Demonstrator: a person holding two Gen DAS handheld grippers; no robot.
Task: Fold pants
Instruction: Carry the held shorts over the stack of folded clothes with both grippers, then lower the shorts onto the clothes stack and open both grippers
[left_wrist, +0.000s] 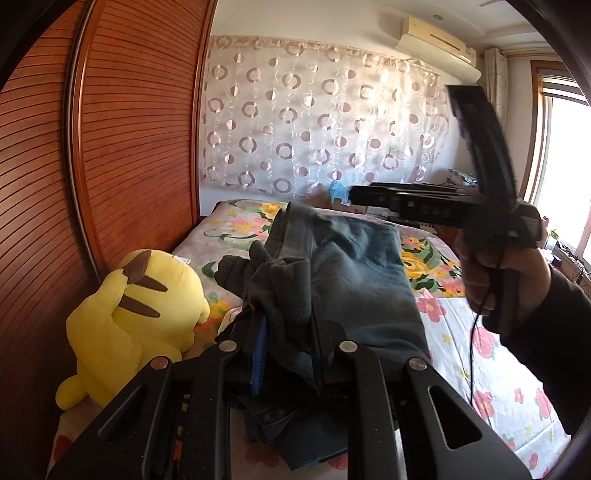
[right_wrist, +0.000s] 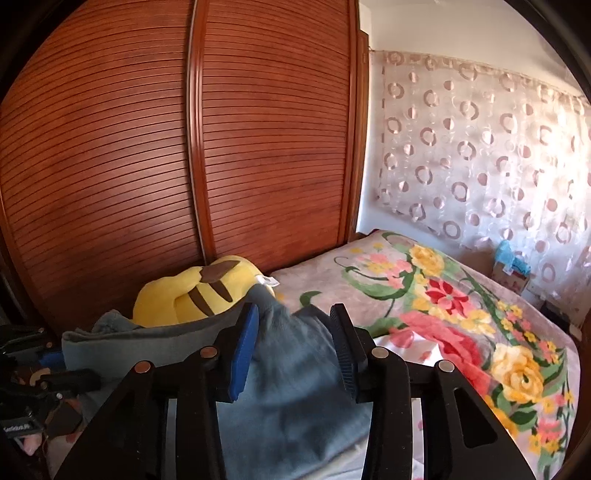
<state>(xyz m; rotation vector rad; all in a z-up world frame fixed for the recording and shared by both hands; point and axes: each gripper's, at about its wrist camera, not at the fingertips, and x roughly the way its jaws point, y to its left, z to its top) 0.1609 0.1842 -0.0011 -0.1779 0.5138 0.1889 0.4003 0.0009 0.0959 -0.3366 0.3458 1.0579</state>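
Grey-blue pants (left_wrist: 354, 273) lie partly folded on the floral bed, their dark waistband end bunched near my left gripper (left_wrist: 288, 350). That gripper is shut on this bunched end; cloth hides the fingertips. My right gripper (left_wrist: 354, 194) shows in the left wrist view, held in a hand above the far end of the pants. In the right wrist view, my right gripper (right_wrist: 295, 314) is open, with blue pads (right_wrist: 243, 350) apart, and the pants (right_wrist: 295, 384) lie below and between the fingers, not pinched.
A yellow plush toy (left_wrist: 144, 314) lies left of the pants against the slatted wooden wardrobe (left_wrist: 110, 147); it also shows in the right wrist view (right_wrist: 199, 288). The floral blanket (right_wrist: 461, 314) covers the bed. A patterned curtain (left_wrist: 321, 122) hangs behind. A black cable (left_wrist: 474, 350) dangles from the right hand.
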